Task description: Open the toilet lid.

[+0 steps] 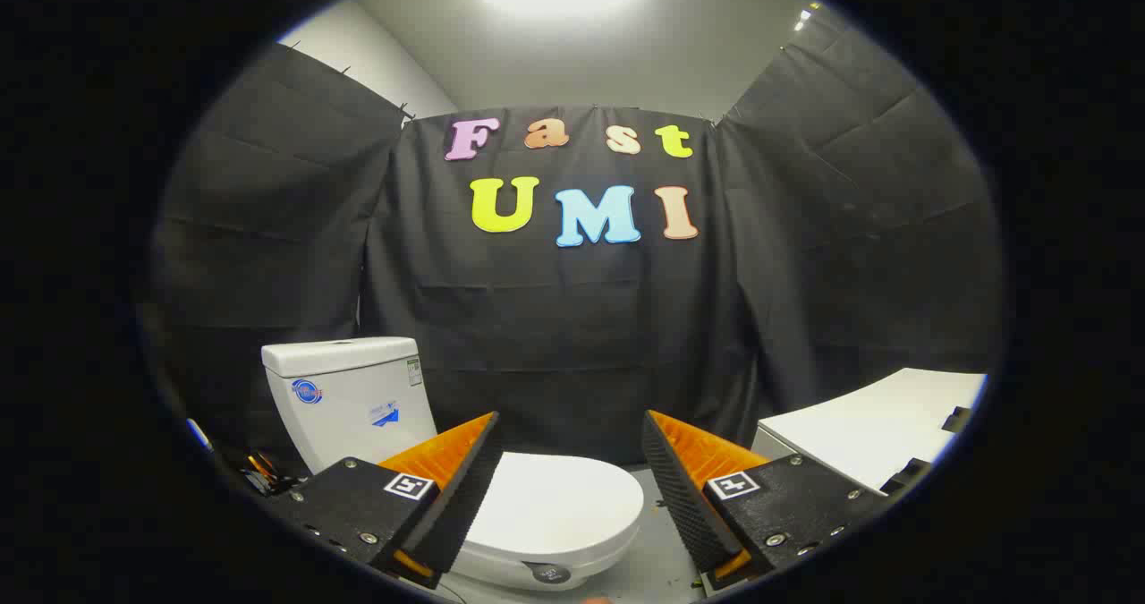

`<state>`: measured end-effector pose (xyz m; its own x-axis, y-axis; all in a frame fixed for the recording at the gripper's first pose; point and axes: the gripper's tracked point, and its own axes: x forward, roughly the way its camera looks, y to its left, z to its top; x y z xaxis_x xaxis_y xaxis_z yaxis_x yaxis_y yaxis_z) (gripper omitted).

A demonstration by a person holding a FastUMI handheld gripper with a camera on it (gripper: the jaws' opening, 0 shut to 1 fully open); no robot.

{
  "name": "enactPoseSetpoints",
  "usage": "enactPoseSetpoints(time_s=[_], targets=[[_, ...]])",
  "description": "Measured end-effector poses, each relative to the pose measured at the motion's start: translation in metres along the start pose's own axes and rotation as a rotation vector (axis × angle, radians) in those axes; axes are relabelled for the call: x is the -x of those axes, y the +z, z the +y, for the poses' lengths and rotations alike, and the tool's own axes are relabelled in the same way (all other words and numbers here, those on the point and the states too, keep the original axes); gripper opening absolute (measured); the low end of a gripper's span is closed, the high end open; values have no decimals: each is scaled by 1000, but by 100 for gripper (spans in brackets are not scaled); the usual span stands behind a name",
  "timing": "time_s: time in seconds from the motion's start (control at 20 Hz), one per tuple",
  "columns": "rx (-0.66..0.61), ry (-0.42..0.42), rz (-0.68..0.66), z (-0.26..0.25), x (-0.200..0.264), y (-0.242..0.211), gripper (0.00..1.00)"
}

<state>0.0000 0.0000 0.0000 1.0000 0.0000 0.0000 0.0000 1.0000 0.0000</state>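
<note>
- The claw [569, 479] is wide open. Its two fingers stand far apart and hold nothing.
- The toilet lid [555, 501] is down flat on the bowl. It lies just past the fingers, low between them and a bit nearer the left finger. Nothing touches it yet, so I think the job has not really begun.
- The tank [349, 398] stands behind the lid, past the left finger, and its own top is on.
- What could go wrong: the lid looks smooth and round, so a finger could slip off its front edge if it does not get under the rim.
- If the claw comes in too high, I think it would just push down on the lid and not lift it.
- If the lid is let go halfway up, it could fall and bang shut.
- If it swings back too fast, it could hit the tank hard.
- A white surface [881, 429] sits near the right finger. A wide swing could bump it.
- Things that hold stuff: the bowl is covered, so I cannot tell what is in it. The tank is closed too.
- Some small things [259, 472] lie low beside the tank. They are too small to name.
</note>
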Motion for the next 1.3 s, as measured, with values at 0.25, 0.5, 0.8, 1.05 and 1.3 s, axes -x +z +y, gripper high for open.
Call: enactPoseSetpoints(time_s=[0.25, 0.5, 0.8, 1.05, 1.3], targets=[[-3, -3, 12, 0, -2, -5, 95], [1, -6, 6, 1, -2, -6, 95], [-2, 10, 9, 5, -4, -9, 95], [-86, 67, 31, 7, -10, -19, 95], [-235, 97, 126, 3, -20, -49, 94]])
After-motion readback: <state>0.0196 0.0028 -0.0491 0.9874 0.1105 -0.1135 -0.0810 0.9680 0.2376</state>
